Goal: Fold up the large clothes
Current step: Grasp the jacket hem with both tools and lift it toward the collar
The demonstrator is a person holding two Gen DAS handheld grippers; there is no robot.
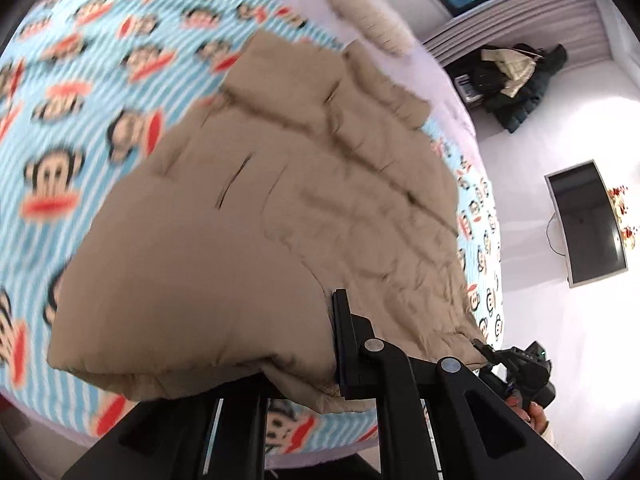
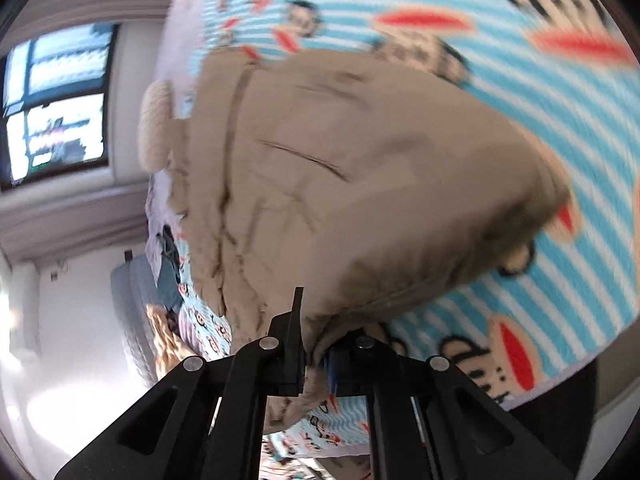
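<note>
Step in hand: near hem of tan quilted puffer jacket [image 1: 248,216] pinched by both tongs, left gripper [image 1: 340,344] and right gripper [image 2: 310,344] clamped on fabric, jacket spread on blue-striped monkey-print bedsheet [image 1: 80,92]. Judged next: hem carried far toward collar, kept level. Cream ribbed pillow [image 1: 372,12] lies beyond collar, may obstruct

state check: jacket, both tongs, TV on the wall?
tan jacket: hem lifted off the monkey-print bedsheet, collar end resting on it
left tongs: shut on the jacket hem
right tongs: shut on the jacket hem
TV: off, screen dark
</note>
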